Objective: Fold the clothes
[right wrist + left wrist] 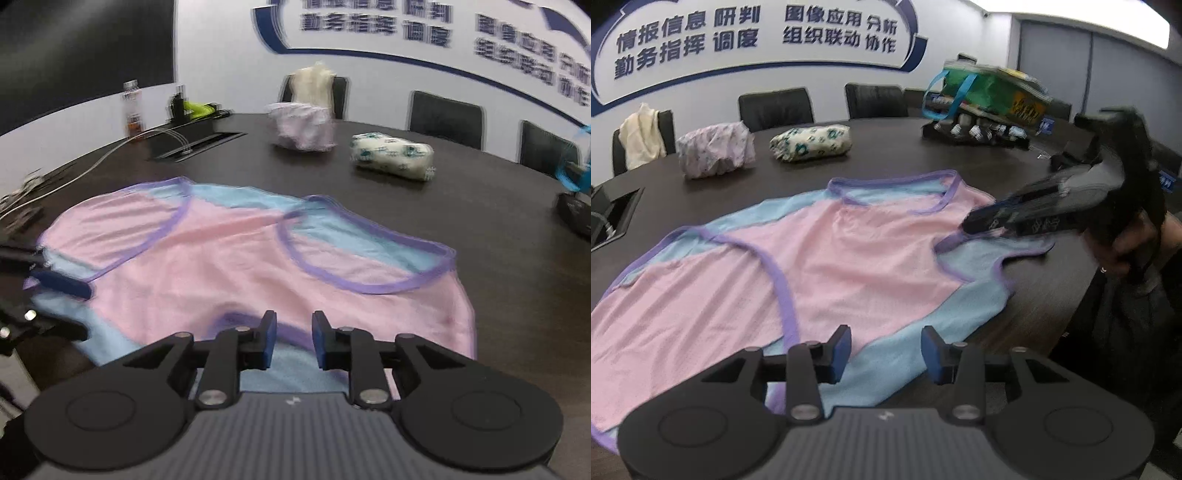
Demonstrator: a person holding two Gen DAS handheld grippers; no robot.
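Two blue-padded fingers of the left gripper (885,354) stand apart over the near hem of a pink and blue sleeveless top (820,258), nothing pinched between them. From the other side, the right gripper (294,339) hovers with its jaws narrowly parted above a purple-trimmed armhole edge; blur makes it hard to say whether the pads brush the cloth. That top lies spread flat on a dark conference table (886,155), neckline away from the left hand. Farther back sit a lilac floral bundle (716,155) and a folded white bundle with a teal print (810,142), both well apart from the top. Beyond them stand black chairs (775,107). To fold well, each gripper should probably pinch only the trimmed edge at matching points, lift together, and carry the side across evenly so no wrinkle is trapped.
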